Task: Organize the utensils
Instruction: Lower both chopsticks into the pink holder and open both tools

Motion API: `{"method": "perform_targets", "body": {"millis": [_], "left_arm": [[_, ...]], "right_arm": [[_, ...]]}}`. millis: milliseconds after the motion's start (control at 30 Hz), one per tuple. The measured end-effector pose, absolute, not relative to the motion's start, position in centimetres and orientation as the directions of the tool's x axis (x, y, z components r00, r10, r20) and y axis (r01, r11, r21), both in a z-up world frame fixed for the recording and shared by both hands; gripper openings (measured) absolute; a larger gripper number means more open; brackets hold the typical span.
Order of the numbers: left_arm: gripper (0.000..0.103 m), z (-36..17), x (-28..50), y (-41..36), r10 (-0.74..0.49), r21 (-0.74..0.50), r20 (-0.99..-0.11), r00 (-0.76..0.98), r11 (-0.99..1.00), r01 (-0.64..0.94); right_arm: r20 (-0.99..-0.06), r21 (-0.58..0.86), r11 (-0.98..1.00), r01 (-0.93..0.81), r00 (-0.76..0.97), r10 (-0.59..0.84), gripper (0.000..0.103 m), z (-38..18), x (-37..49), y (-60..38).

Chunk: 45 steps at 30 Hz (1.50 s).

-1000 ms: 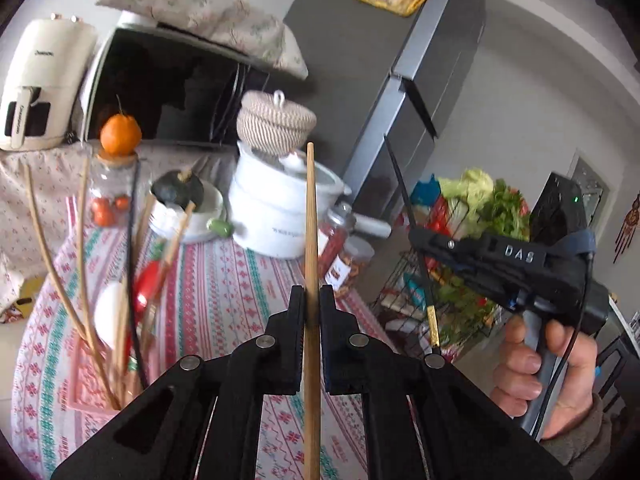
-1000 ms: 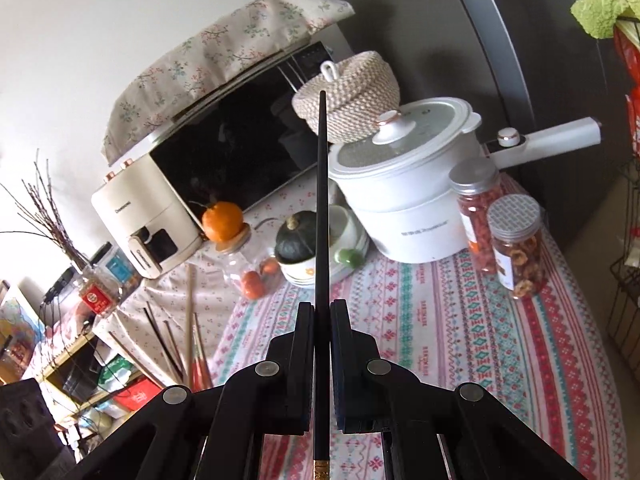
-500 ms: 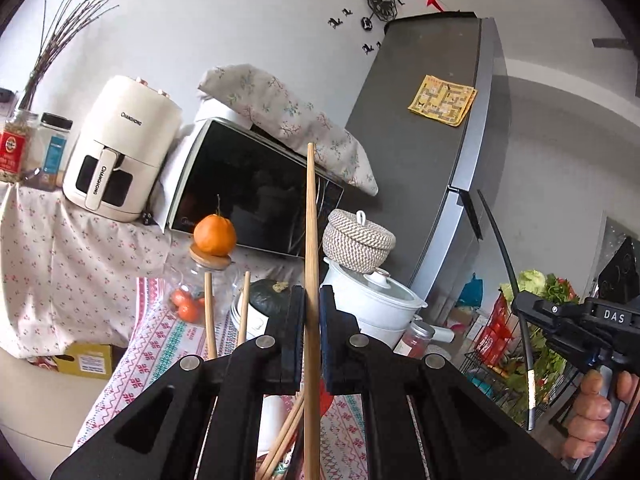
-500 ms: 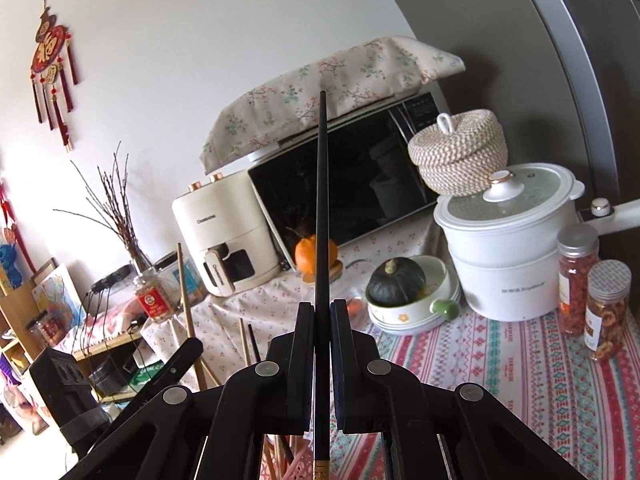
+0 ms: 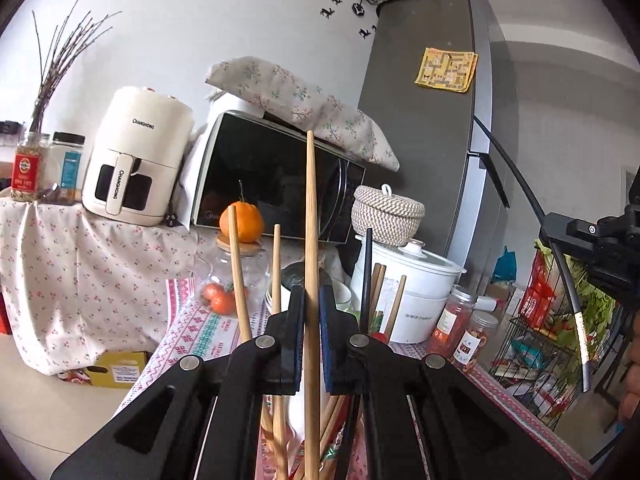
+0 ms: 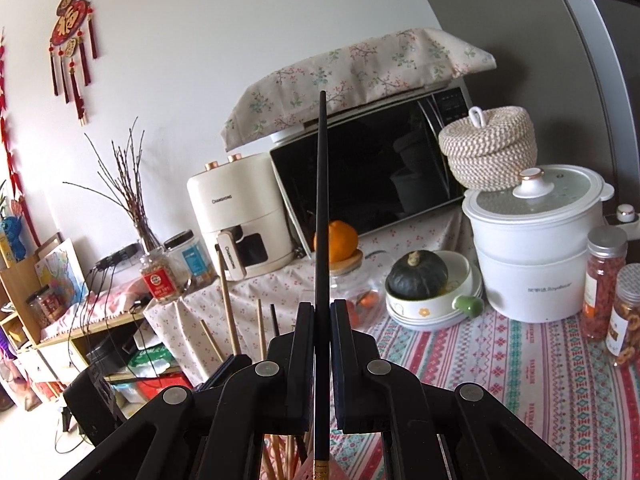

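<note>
My left gripper (image 5: 312, 300) is shut on a wooden chopstick (image 5: 311, 216) that stands upright between its jaws. Several more wooden chopsticks (image 5: 237, 276) and a black one (image 5: 366, 276) stick up just behind and below it; their holder is hidden by the gripper. My right gripper (image 6: 322, 316) is shut on a black chopstick (image 6: 321, 200), held upright, with a gold band at its lower end. The right gripper also shows at the right edge of the left wrist view (image 5: 600, 248), with its black chopstick (image 5: 552, 248). The upright chopsticks also show low left in the right wrist view (image 6: 228, 304).
A table with a patterned cloth (image 6: 520, 368) carries a white cooker pot (image 6: 536, 248), a bowl with a dark squash (image 6: 420, 272), spice jars (image 6: 604, 280) and a jar topped by an orange (image 6: 340, 244). Behind stand a microwave (image 6: 372, 176), an air fryer (image 6: 236, 216) and a fridge (image 5: 432, 128). A wire rack of vegetables (image 5: 536, 344) is at right.
Both views have tilted up and drawn back from the table. The upright chopsticks under my left gripper have come closer. Both grippers still hold their chopsticks.
</note>
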<state>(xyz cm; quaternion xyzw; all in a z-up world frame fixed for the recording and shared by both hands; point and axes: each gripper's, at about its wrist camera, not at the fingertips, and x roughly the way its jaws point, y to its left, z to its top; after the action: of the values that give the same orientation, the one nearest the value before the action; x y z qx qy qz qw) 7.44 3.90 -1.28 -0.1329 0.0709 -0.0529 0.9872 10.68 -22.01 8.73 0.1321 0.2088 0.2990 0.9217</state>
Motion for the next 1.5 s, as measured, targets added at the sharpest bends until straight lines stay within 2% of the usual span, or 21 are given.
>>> {"method": "perform_targets", "body": {"millis": [133, 367, 467, 500, 600, 667, 733, 800, 867, 933, 1000, 1200, 1500], "left_arm": [[0.007, -1.6, 7.3, 3.9, -0.133, -0.264, -0.146, 0.980, 0.960, 0.091], [0.008, -1.2, 8.0, 3.6, -0.229, -0.263, -0.316, 0.921, 0.954, 0.147], [0.020, 0.9, 8.3, 4.3, -0.245, -0.267, -0.367, 0.897, 0.952, 0.150], [0.028, 1.8, 8.3, 4.6, -0.249, -0.275, -0.383, 0.890, 0.950, 0.147], [0.033, 4.2, 8.2, 5.9, -0.237, -0.301, -0.447, 0.863, 0.948, 0.104], [0.043, 5.2, 8.1, 6.8, -0.188, -0.262, -0.546, 0.817, 0.964, 0.047], [0.060, 5.1, 7.7, 8.1, -0.115, -0.212, -0.636, 0.763, 0.977, -0.029], [0.065, 3.6, 6.9, 10.0, -0.106, -0.243, -0.661, 0.743, 0.967, -0.078], [0.065, 1.2, 7.1, 11.9, -0.120, -0.301, -0.731, 0.671, 0.940, -0.159], [0.065, -0.7, 7.7, 13.4, -0.191, -0.376, -0.798, 0.572, 0.899, -0.225], [0.065, -1.2, 7.4, 14.5, -0.248, -0.442, -0.784, 0.569, 0.867, -0.231], [0.065, -0.8, 7.0, 16.0, -0.281, -0.494, -0.757, 0.590, 0.837, -0.236], [0.065, 0.5, 6.6, 15.9, -0.324, -0.524, -0.722, 0.611, 0.833, -0.178]], "right_arm": [[-0.312, 0.355, 0.787, -0.505, 0.729, 0.609, 0.007, 8.4, 10.5, -21.2], [-0.332, 0.328, 0.798, -0.506, 0.729, 0.599, 0.007, 7.6, 10.4, -19.7], [-0.332, 0.330, 0.807, -0.489, 0.740, 0.585, 0.007, 7.0, 10.5, -19.1], [-0.331, 0.332, 0.811, -0.482, 0.745, 0.579, 0.007, 6.8, 10.5, -18.8], [-0.325, 0.342, 0.816, -0.466, 0.756, 0.568, 0.007, 6.3, 10.7, -17.9], [-0.314, 0.342, 0.820, -0.459, 0.767, 0.560, 0.007, 6.1, 10.6, -17.2], [-0.296, 0.346, 0.823, -0.451, 0.780, 0.551, 0.007, 5.8, 10.6, -16.3], [-0.288, 0.355, 0.822, -0.445, 0.784, 0.549, 0.007, 5.2, 10.8, -15.4], [-0.297, 0.342, 0.831, -0.439, 0.789, 0.539, 0.007, 4.3, 11.0, -14.0], [-0.305, 0.309, 0.849, -0.428, 0.801, 0.515, 0.007, 3.5, 11.2, -12.6], [-0.300, 0.301, 0.854, -0.423, 0.809, 0.506, 0.007, 3.0, 11.5, -11.5], [-0.244, 0.285, 0.870, -0.402, 0.847, 0.472, 0.007, 1.8, 11.1, -9.3], [-0.373, 0.176, 0.918, -0.356, 0.839, 0.397, 0.008, -1.6, 9.4, -8.1]]}}
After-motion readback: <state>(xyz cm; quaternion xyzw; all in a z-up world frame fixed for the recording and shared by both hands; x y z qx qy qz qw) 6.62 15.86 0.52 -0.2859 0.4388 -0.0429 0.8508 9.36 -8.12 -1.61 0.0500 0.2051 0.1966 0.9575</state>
